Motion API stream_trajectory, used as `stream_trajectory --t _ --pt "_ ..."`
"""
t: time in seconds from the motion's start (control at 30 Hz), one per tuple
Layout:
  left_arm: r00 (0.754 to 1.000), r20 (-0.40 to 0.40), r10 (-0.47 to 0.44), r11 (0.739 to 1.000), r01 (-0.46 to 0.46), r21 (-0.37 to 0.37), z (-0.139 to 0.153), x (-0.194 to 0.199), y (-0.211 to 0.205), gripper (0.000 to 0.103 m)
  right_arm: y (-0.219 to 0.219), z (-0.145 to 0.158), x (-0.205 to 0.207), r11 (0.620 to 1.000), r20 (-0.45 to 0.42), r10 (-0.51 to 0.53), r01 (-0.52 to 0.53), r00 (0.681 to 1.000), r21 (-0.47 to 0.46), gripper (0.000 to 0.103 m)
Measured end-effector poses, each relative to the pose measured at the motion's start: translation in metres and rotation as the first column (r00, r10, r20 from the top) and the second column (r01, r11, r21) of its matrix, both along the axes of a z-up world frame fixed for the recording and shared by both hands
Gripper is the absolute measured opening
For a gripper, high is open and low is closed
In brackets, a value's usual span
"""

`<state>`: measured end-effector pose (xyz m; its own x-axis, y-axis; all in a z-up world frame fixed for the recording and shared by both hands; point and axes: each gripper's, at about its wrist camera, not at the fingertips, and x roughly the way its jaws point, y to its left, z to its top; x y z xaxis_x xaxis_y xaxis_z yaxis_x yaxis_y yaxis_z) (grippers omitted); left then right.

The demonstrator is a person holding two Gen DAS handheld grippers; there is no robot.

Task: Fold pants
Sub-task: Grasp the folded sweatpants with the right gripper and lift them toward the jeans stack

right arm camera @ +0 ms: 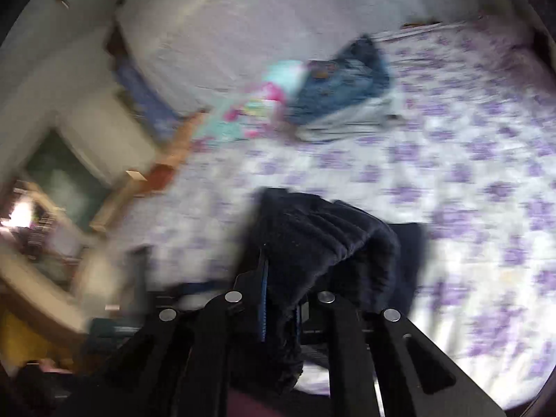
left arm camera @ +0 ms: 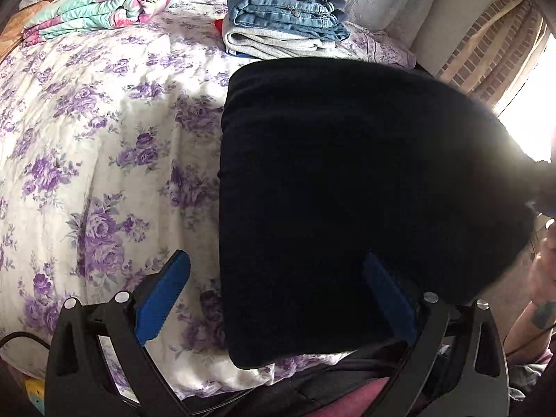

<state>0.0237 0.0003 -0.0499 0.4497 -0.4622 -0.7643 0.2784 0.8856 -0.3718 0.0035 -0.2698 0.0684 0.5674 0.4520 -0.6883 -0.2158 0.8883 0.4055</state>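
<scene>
The black pants (left arm camera: 347, 191) lie folded on the bed near its front edge, their right end lifted. My left gripper (left arm camera: 274, 271) is open, its blue-padded fingers (left arm camera: 163, 299) spread wide; the left one is over the sheet, the right one over the black cloth. My right gripper (right arm camera: 278, 299) is shut on a bunched part of the black pants (right arm camera: 319, 239) and holds it above the bed. The right wrist view is blurred by motion.
The bed has a white sheet with purple flowers (left arm camera: 104, 139). A stack of folded jeans and grey clothes (left arm camera: 288, 21) sits at the far side, also in the right wrist view (right arm camera: 340, 93). A folded flowery quilt (left arm camera: 104, 3) lies at the back left. Wooden furniture (right arm camera: 52, 243) stands left of the bed.
</scene>
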Motion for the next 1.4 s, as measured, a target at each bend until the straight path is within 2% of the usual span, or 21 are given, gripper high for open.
stream_trajectory --t 0.07,0.13,0.17,0.23,0.33,0.43,0.5,0.53,0.63,0.73,0.83,0.9,0.97,1.03,1.07,1.13,1.2,1.27,1.3,1.37,1.4 --pt "1.000 -0.020 -0.001 1.000 0.001 -0.003 -0.005 0.003 -0.001 0.098 -0.009 -0.033 0.015 0.990 -0.009 -0.045 0.043 0.999 -0.137 0.028" --pt "0.999 -0.042 -0.009 1.000 0.008 -0.007 -0.010 0.005 -0.004 0.098 -0.020 -0.082 0.037 0.972 -0.117 -0.055 0.026 0.992 -0.232 0.047" --pt "0.999 -0.047 -0.015 1.000 0.015 -0.008 -0.011 0.005 -0.006 0.098 -0.026 -0.099 0.043 0.973 -0.149 -0.058 0.023 0.987 -0.228 0.063" --pt "0.999 -0.035 -0.024 1.000 0.024 0.001 -0.008 0.002 -0.006 0.098 -0.045 -0.107 0.039 0.984 -0.116 -0.098 0.078 0.988 -0.162 0.083" --pt "1.000 -0.017 -0.010 1.000 0.010 0.015 -0.005 0.000 -0.002 0.098 -0.052 -0.105 0.025 0.992 -0.101 -0.087 0.077 0.991 -0.104 0.084" --pt "1.000 -0.027 0.007 1.000 -0.007 0.004 -0.006 0.005 0.003 0.098 -0.041 -0.110 0.014 0.999 -0.136 0.006 -0.010 0.991 -0.034 0.086" --pt "0.999 -0.033 0.008 1.000 -0.008 0.005 -0.009 0.009 0.000 0.098 -0.028 -0.121 0.015 0.996 -0.153 0.026 -0.038 0.988 -0.078 0.075" --pt "0.999 -0.034 0.010 1.000 -0.010 0.008 -0.009 0.010 -0.002 0.098 -0.026 -0.121 0.016 0.997 -0.150 0.027 -0.038 0.988 -0.071 0.060" --pt "1.000 -0.029 0.000 1.000 0.001 0.016 -0.008 0.009 -0.006 0.098 -0.037 -0.102 0.015 0.999 -0.144 -0.007 0.011 0.990 0.032 0.039" --pt "1.000 0.004 0.010 1.000 -0.010 0.024 -0.002 0.005 -0.002 0.098 -0.037 -0.067 -0.001 0.996 -0.097 0.016 -0.007 0.995 0.093 0.038" --pt "0.999 0.016 0.030 0.999 -0.031 0.011 0.002 0.007 0.006 0.098 -0.031 -0.068 -0.009 0.999 -0.154 -0.008 0.014 0.988 0.038 0.038" --pt "0.999 0.006 0.042 0.999 -0.042 -0.002 0.000 0.014 0.009 0.098 -0.035 -0.097 -0.004 0.997 -0.225 -0.079 0.077 0.971 -0.018 0.045" --pt "0.999 0.010 0.042 0.999 -0.042 -0.012 -0.001 0.023 0.012 0.098 -0.046 -0.119 -0.001 0.993 -0.254 -0.106 0.114 0.961 0.015 0.059" --pt "0.998 0.001 0.057 0.998 -0.057 -0.014 0.000 0.033 0.015 0.098 -0.054 -0.110 -0.005 0.993 -0.202 -0.096 0.108 0.975 0.047 0.071" --pt "0.999 -0.006 0.042 0.998 -0.042 -0.048 0.002 0.037 0.015 0.098 -0.054 -0.101 -0.008 0.994 -0.159 -0.099 0.104 0.982 0.023 0.086" --pt "1.000 -0.004 -0.024 0.995 0.024 -0.092 0.006 0.045 0.008 0.098 -0.057 -0.085 -0.016 0.996 -0.063 -0.089 0.089 0.994 -0.002 0.097" --pt "0.999 0.001 -0.038 0.997 0.038 -0.073 0.002 0.052 -0.002 0.098 -0.068 -0.082 -0.018 0.995 -0.023 -0.103 0.103 0.994 0.014 0.099" --pt "0.998 -0.051 -0.035 0.999 0.033 -0.043 -0.016 0.069 -0.014 0.098 -0.073 -0.097 -0.007 0.993 -0.074 -0.072 0.078 0.995 0.090 0.099" --pt "0.994 -0.104 -0.041 0.998 0.035 -0.061 -0.030 0.079 -0.019 0.098 -0.069 -0.106 -0.003 0.992 -0.105 -0.062 0.073 0.993 0.103 0.099" --pt "0.994 -0.104 -0.034 0.996 0.025 -0.089 -0.033 0.084 -0.021 0.098 -0.061 -0.126 0.012 0.989 -0.156 -0.025 0.047 0.987 0.141 0.100" --pt "0.994 -0.096 -0.047 0.993 0.036 -0.113 -0.029 0.083 -0.024 0.098 -0.054 -0.128 0.017 0.988 -0.144 -0.013 0.035 0.990 0.149 0.100"
